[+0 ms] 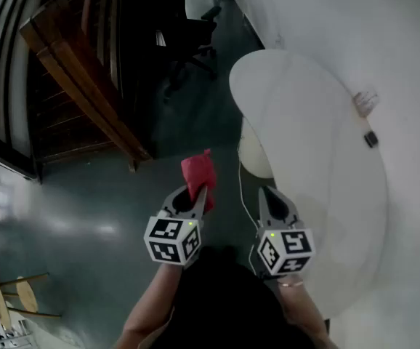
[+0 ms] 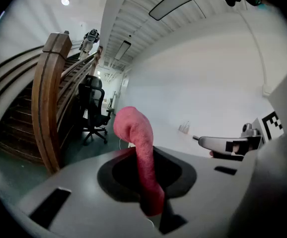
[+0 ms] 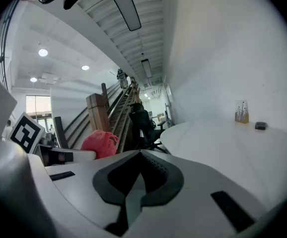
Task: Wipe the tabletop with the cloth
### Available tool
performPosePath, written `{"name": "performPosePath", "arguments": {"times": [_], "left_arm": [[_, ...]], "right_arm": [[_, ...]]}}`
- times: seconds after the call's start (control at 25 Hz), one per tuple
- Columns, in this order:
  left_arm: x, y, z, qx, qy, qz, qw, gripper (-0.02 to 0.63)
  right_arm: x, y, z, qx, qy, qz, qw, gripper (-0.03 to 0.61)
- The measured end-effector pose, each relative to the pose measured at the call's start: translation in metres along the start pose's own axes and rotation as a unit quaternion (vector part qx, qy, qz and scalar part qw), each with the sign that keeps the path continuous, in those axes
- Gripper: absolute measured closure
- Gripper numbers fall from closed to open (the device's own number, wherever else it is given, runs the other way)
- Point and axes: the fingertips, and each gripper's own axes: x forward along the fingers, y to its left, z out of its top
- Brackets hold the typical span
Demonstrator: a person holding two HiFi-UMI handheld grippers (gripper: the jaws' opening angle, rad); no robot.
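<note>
In the head view, the left gripper (image 1: 199,193) is holding the red cloth (image 1: 198,171) up over the floor, just off the left edge of the white worktop (image 1: 304,115). The right gripper (image 1: 267,195) is hovering beside it, at the near left edge. A small stand (image 1: 366,102) and a dark object (image 1: 370,139) are sitting by the worktop's right edge.

In the left gripper view, the jaws are clamping the cloth, which is standing up out of them — touching nothing else.

In the right gripper view, the jaws are resting together with nothing between them.

Wiping is apparently not yet beginning — the cloth is hanging clear of the worktop, so the whole surface is waiting to be covered.
</note>
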Motion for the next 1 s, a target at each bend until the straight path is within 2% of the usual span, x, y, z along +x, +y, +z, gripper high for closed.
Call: {"name": "performPosePath", "arguments": {"times": [0.64,0.84,1.0], "left_arm": [[0.011,0.000,0.002,0.013,0.009,0.010,0.9998,0.558],[0.036,0.007,0.008,0.013,0.018,0.007,0.9997,0.559],[0.075,0.029,0.019,0.013,0.021,0.000,0.9997,0.559]], "right_arm": [[0.005,-0.027,0.010,0.029,-0.020,-0.035,0.999,0.577],[0.025,-0.040,0.011,0.044,-0.014,-0.047,0.998,0.577],[0.064,-0.051,0.017,0.042,-0.013,-0.053,0.998,0.577]]}}
